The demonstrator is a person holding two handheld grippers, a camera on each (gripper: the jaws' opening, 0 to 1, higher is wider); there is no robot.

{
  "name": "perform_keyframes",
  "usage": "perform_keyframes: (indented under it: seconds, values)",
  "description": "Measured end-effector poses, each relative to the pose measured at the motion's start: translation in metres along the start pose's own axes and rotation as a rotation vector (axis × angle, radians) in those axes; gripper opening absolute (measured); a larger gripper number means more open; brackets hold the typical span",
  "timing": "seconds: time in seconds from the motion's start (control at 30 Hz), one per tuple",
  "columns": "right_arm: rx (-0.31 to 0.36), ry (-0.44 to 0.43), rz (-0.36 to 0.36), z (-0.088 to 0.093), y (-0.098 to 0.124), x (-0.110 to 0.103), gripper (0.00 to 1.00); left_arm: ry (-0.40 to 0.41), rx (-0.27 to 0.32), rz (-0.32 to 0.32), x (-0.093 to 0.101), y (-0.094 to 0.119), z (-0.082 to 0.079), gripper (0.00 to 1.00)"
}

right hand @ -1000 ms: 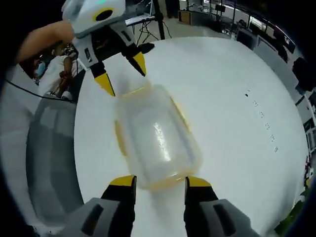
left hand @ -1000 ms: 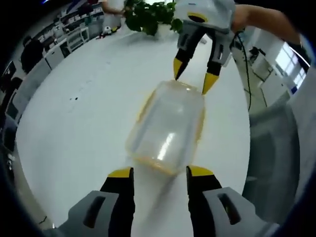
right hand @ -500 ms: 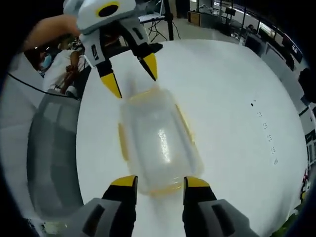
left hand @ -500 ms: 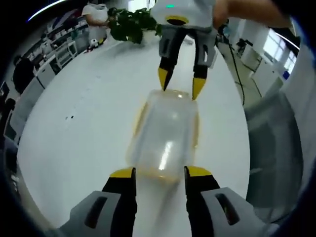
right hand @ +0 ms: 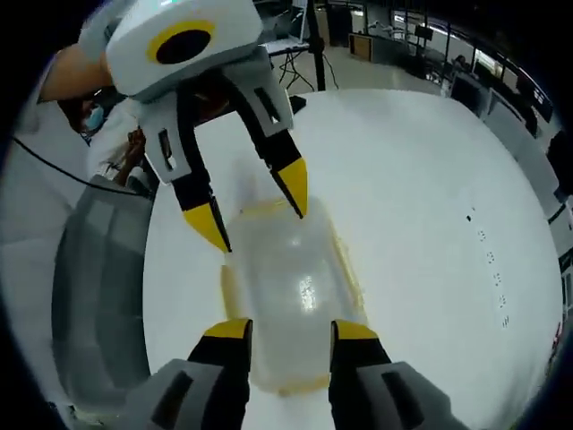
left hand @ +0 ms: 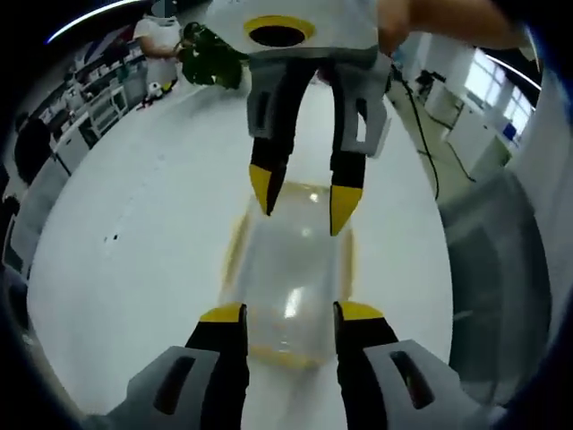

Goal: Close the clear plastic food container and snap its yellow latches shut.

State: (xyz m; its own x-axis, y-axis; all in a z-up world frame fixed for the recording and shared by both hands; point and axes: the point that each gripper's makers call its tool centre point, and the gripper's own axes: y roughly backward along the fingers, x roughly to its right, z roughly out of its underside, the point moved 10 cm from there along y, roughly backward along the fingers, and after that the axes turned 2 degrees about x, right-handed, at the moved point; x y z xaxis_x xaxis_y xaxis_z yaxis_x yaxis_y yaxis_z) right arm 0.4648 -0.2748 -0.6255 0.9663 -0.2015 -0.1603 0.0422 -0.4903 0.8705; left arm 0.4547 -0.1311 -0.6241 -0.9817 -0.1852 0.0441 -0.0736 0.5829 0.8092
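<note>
Both grippers have closed in on the container since the earlier frames: each view's opposite gripper now looms larger, and the box sits lower and nearer in both pictures.

Container (left hand: pixel 286 287) lies on the white table (left hand: pixel 134 233), lower centre of the left gripper view, lid apparently seated; yellow latches (left hand: pixel 235 255) show along its long sides and a yellow edge at the near end. Whether any latch is clicked shut I cannot tell.

Left gripper (left hand: pixel 285 312): fingers (left hand: pixel 222 315) released, spread to either side of the near end of the box, not clamped on it. Right gripper (left hand: pixel 303 199) comes in from the top of that view, fingers apart, tips at or just over the far end.

Right gripper view: same setup mirrored. Right gripper (right hand: pixel 285 330) open astride its end of the container (right hand: pixel 291 296); left gripper (right hand: pixel 255 210) descends from the upper left, fingers spread.

Step, judged: positioning for pressing the end latches down. Next move calls for a tip set on a latch flap and pushed toward the wall while the other end is steadied.

Differences: the left gripper view has a plant (left hand: pixel 206 58) upper left; the right gripper view has a stand (right hand: pixel 313 40) at the top and small dark marks (right hand: pixel 488 260) on the table at right.
</note>
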Motion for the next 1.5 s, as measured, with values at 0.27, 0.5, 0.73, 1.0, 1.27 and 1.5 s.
perform_keyframes:
  seconds: [0.27, 0.5, 0.73, 1.0, 1.27, 1.5]
  values:
    - [0.005, 0.025, -0.006, -0.007, -0.007, -0.001, 0.3, 0.001, 0.017, 0.003, -0.001, -0.009, -0.009, 0.36]
    - [0.016, 0.029, -0.003, -0.008, -0.007, 0.002, 0.3, 0.004, 0.024, 0.007, -0.001, -0.013, -0.012, 0.36]
    - [0.02, 0.051, 0.009, -0.01, -0.009, 0.006, 0.3, 0.002, 0.038, -0.006, 0.006, -0.02, -0.016, 0.36]
    - [0.033, 0.044, 0.008, -0.013, -0.011, 0.013, 0.29, 0.0, 0.042, -0.021, 0.017, -0.023, -0.014, 0.36]
    - [0.042, 0.049, 0.007, -0.018, -0.012, 0.02, 0.3, 0.01, 0.053, -0.03, 0.028, -0.024, -0.01, 0.37]
    - [0.052, 0.055, -0.012, -0.022, -0.016, 0.027, 0.33, -0.028, 0.046, -0.046, 0.039, -0.029, -0.007, 0.46]
